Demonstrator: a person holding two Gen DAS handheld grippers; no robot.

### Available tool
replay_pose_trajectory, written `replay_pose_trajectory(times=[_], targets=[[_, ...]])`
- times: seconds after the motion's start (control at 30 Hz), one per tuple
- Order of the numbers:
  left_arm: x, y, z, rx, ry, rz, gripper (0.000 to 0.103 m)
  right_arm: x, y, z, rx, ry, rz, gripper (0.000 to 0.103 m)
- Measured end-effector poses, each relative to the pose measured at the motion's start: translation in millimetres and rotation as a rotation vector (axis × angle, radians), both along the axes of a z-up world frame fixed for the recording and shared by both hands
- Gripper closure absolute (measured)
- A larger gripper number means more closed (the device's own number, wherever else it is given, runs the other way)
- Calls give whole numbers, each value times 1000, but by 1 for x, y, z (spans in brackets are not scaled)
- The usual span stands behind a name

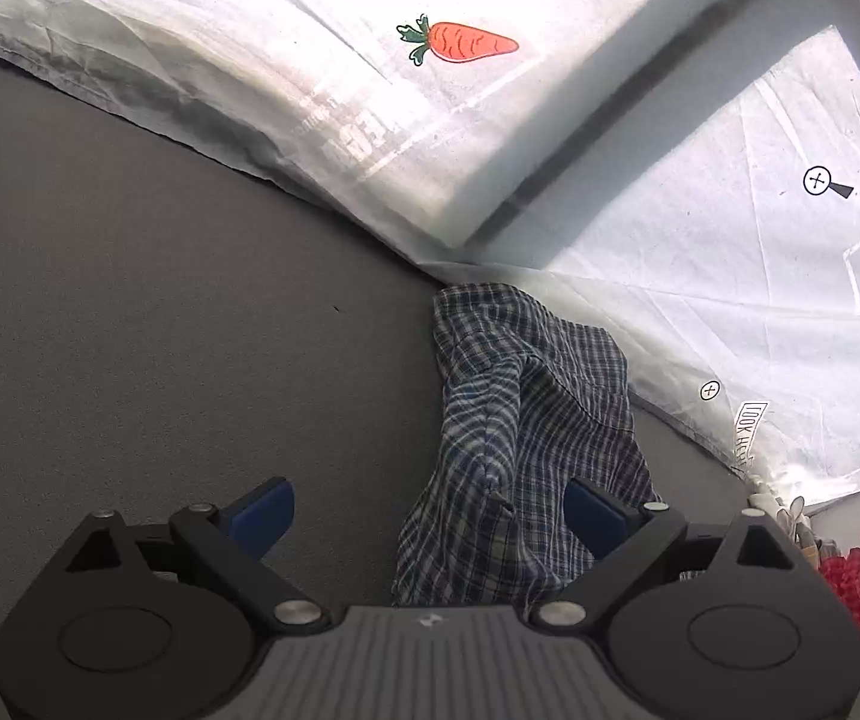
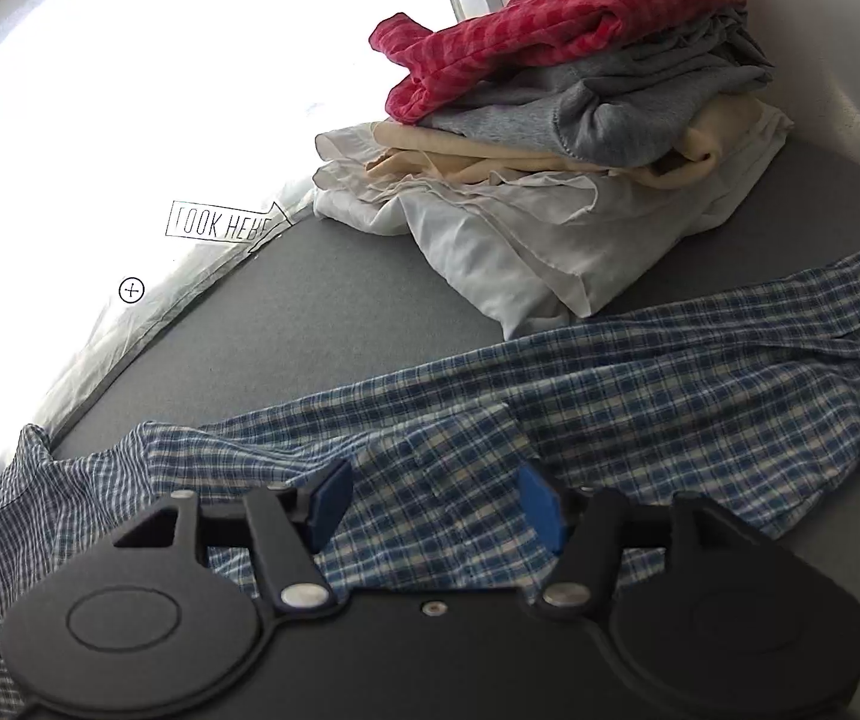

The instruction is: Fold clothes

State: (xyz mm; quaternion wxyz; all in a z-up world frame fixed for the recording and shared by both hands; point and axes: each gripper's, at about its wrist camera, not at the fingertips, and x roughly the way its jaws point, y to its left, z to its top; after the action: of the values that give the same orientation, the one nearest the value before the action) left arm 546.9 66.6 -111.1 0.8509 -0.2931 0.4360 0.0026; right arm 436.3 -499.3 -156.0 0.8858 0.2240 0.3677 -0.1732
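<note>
A blue and white plaid shirt (image 2: 640, 384) lies spread across the grey table (image 2: 322, 306). In the left wrist view one bunched end of the shirt (image 1: 526, 420) runs from the gripper toward the white sheeting. My left gripper (image 1: 430, 516) is open, its blue pads on either side of the cloth near its base. My right gripper (image 2: 430, 498) is open just above the shirt, its blue pads apart over the plaid fabric.
A stack of folded clothes (image 2: 580, 120) stands at the back right, red checked on top, then grey, cream and white. White plastic sheeting (image 1: 370, 90) with carrot stickers walls the table's far sides. The red cloth (image 1: 856, 600) shows at the left view's right edge.
</note>
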Motion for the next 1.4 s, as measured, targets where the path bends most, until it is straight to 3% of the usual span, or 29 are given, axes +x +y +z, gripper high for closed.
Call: replay_pose_trajectory(times=[0.1, 0.2, 0.27, 0.3, 0.33, 0.37, 0.43, 0.73, 0.8, 0.93, 1.1, 1.17, 1.27, 1.33, 1.4], targets=[[15, -9, -12, 43, 56, -17, 19, 5, 4, -7, -80, 53, 34, 35], [20, -11, -24, 57, 110, 10, 35, 8, 7, -15, -88, 128, 61, 32], [19, -11, -29, 53, 130, 38, 61, 9, 14, -14, -107, 133, 117, 35], [19, -11, -31, 48, 131, 54, 69, 9, 17, -13, -120, 134, 142, 47], [19, -11, -33, 47, 131, 66, 90, 9, 21, -12, -147, 134, 156, 70], [19, -11, -34, 48, 126, 78, 97, 10, 23, -9, -159, 129, 174, 79], [19, -13, -31, 71, 101, 95, 99, 10, 24, 1, -168, 82, 193, 92], [43, -27, 21, 217, -42, 77, 99, 28, 26, 89, -263, -224, 181, 96], [56, -37, 13, 279, -19, 68, 99, 40, 25, 93, -275, -229, 189, 96], [76, -45, -23, 351, 89, 44, 97, 67, 27, 63, -297, -110, 218, 95], [95, -39, -51, 369, 169, 15, 81, 84, 20, 19, -280, 33, 224, 90], [102, -36, -52, 368, 174, -7, 64, 82, 12, 6, -234, 61, 198, 84], [105, -37, -48, 430, 182, 2, 42, 75, 1, 2, -174, 56, 147, 71], [98, -36, -37, 418, 140, 6, 35, 68, -5, 5, -139, 29, 113, 57], [90, -34, -24, 384, 94, 15, 30, 61, -8, 8, -125, 6, 94, 55]])
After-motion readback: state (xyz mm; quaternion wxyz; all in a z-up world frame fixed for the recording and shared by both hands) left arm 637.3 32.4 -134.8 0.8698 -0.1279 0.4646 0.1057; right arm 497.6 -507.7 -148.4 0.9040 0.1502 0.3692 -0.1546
